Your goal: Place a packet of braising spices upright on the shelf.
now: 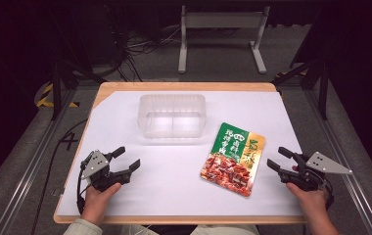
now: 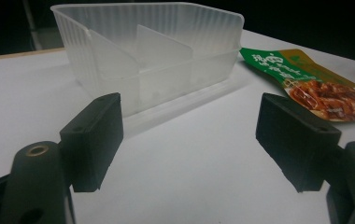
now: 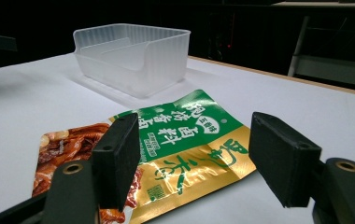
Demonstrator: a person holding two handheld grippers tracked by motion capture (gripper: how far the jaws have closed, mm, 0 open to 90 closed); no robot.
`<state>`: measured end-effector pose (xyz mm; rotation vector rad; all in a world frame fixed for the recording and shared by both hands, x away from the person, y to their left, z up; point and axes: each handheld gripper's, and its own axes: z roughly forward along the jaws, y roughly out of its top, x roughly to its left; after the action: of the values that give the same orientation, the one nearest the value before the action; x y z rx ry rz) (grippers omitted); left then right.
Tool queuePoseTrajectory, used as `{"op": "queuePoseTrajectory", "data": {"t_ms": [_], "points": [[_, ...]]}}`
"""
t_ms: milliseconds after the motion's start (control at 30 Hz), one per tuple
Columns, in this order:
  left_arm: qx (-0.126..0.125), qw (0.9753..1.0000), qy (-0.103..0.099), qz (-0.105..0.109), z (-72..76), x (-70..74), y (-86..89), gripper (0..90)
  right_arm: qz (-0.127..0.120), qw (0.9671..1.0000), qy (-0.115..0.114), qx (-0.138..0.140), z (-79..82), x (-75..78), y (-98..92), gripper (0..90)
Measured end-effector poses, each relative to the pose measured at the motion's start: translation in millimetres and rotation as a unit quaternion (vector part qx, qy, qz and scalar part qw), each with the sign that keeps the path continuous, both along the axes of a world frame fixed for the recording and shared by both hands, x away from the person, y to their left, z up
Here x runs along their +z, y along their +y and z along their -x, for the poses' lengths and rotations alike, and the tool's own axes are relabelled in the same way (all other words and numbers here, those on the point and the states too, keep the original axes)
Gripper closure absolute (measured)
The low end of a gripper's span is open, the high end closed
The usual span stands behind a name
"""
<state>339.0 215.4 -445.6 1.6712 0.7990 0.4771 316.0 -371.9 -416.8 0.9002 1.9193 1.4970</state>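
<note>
1 pouch [image 1: 233, 159], 1 container [image 1: 172, 115], seemingly divided

The white desk [image 1: 174, 191] lies bare along its near edge, giving open passage between the left tongs [image 1: 125, 159] and the right tongs [image 1: 278, 159]. Both tongs stand with jaws spread wide. The clear plastic tray [image 1: 172, 116] stands at the far middle as the one tall obstacle, with an upright divider inside. The flat food pouch [image 1: 234, 159] lies right of centre, just beside the tray's near right corner, between the right tongs and the tray. Bare desk lies left of the tray.
</note>
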Motion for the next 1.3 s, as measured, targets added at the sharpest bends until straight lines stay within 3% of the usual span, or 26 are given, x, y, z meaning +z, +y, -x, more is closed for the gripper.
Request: {"op": "queuePoseTrajectory", "data": {"t_ms": [133, 167, 367, 600, 867, 1100, 1300], "points": [[-0.005, 0.9999, -0.011, 0.000, 1.7, 3.8, -1.1, 22.8, 0.009, 0.9999, 0.002, 0.006, 0.2, -0.1, 3.1, 33.5], [-0.004, 1.0000, -0.007, -0.003, 1.4, 4.6, -1.1, 14.6, 0.011, 0.9999, 0.001, 0.007, -0.4, -0.3, 3.7, 33.0], [0.004, 0.9999, -0.016, 0.001, 2.9, 6.7, 1.4, 13.7, 0.000, 0.9998, 0.018, 0.007, -2.7, -0.2, 3.5, 32.1], [-0.005, 0.9999, -0.013, 0.005, 2.5, 6.0, 1.0, 15.8, 0.012, 0.9997, 0.020, 0.009, -9.6, 7.8, 6.4, 30.6], [-0.016, 0.9996, -0.006, 0.021, 0.8, 5.0, -0.1, 17.3, 0.011, 0.9994, 0.034, -0.001, -34.6, 16.7, 9.4, 28.4], [-0.026, 0.9996, -0.001, 0.011, 0.1, 4.2, -2.7, 16.9, 0.006, 0.9980, 0.063, -0.001, -60.9, 28.1, 10.4, 26.3], [-0.021, 0.9997, -0.007, 0.006, 0.9, 4.3, -2.7, 16.4, 0.007, 0.9974, 0.071, 0.002, -78.3, 31.2, 15.2, 25.1]]}}
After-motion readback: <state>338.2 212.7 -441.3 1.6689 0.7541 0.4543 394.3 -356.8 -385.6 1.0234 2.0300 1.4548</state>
